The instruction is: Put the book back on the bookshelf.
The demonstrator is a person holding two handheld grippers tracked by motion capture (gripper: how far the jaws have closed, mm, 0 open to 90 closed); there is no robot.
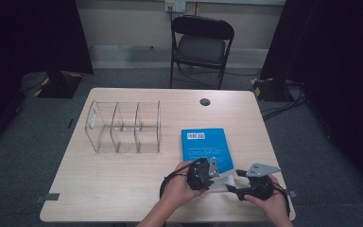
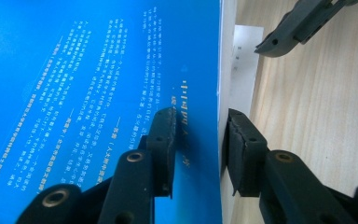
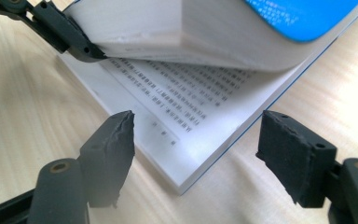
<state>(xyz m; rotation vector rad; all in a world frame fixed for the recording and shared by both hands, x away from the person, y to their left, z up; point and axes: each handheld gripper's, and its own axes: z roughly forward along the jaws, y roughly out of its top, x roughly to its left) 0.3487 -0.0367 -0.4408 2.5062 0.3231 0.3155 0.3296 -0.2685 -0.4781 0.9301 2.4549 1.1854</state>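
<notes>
Near edge of the table (image 1: 99, 189): both my hands in from the bottom. My left gripper (image 2: 198, 149) is clamped on the near corner of the blue book (image 1: 205, 144), one jaw on the blue cover, the other against the page edge; a thick wad of pages is pinched between the pads and lifted. No earlier look at it, so I note only the grip.

My right gripper (image 3: 196, 154) sits just right of the left, jaws standing apart with nothing between the pads. They straddle the near corner of the lower pages, which lie flat and show printed lines. Whether the pads brush the paper I cannot tell from this angle.

The book lies on the right half of the table, back cover up, barcode toward the far end.

Left of it, mid-table: a clear plastic organizer (image 1: 125, 126) with three compartments, well apart from the book.

Farther: a dark round grommet (image 1: 204, 101) near the far edge. Beyond the table, a black folding chair (image 1: 201, 45).
</notes>
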